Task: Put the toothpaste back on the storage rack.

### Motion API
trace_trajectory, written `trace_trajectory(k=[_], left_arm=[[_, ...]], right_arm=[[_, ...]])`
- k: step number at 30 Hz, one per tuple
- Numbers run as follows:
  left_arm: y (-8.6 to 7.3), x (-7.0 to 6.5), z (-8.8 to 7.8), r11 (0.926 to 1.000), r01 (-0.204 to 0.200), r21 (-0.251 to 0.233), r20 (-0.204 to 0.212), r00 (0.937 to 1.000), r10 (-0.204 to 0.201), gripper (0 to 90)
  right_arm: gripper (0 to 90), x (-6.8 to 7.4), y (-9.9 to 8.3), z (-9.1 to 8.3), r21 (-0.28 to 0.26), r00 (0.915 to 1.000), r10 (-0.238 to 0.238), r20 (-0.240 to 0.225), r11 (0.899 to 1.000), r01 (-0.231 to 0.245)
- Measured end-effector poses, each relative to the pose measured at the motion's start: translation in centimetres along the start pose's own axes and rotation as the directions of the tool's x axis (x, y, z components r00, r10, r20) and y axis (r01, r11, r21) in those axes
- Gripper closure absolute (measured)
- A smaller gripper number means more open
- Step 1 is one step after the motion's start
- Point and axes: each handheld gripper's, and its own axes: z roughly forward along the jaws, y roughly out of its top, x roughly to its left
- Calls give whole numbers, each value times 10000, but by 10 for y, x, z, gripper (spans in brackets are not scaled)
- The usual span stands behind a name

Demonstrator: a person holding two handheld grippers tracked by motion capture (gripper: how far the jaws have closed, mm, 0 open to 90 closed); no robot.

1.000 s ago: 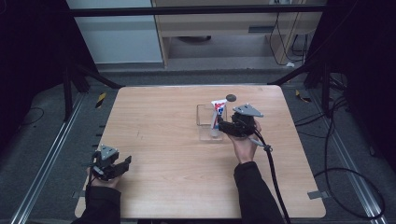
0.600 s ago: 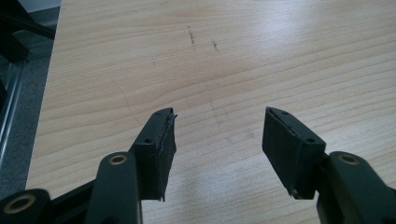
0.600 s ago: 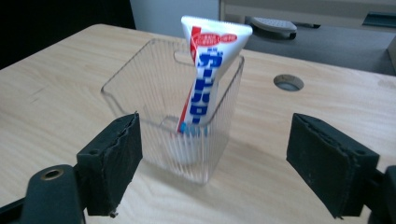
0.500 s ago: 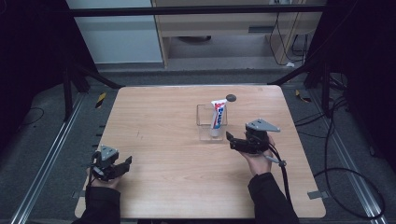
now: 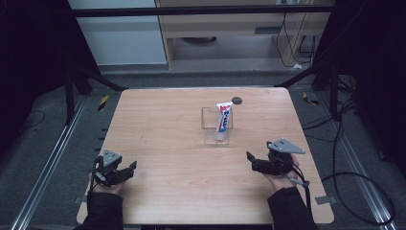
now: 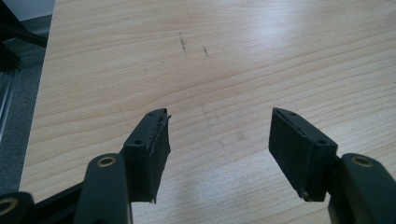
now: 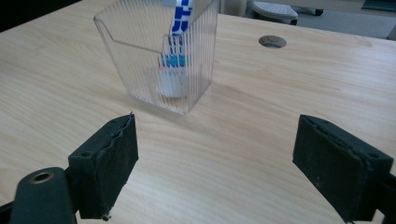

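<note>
Toothpaste tube upright in clear holder: light, soft, slippery; grip mid-body. Right tool spread, empty, near holder.

The tabletop is showing pale, streaky wood grain. The ribbed container on it is looking clear — fine upright lines are running down its walls. Inside the container, the toothpaste tube is showing white with blue lettering and red at its top — its cap is showing white.
</note>
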Motion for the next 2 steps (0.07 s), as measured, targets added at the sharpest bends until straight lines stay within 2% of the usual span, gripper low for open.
trace_trajectory(k=[2], left_arm=[[0, 0, 0, 10000, -2, -20, 10, 10000, 2, 369]], right_arm=[[140, -3, -6, -5, 70, 10000, 43, 11, 10000, -43]])
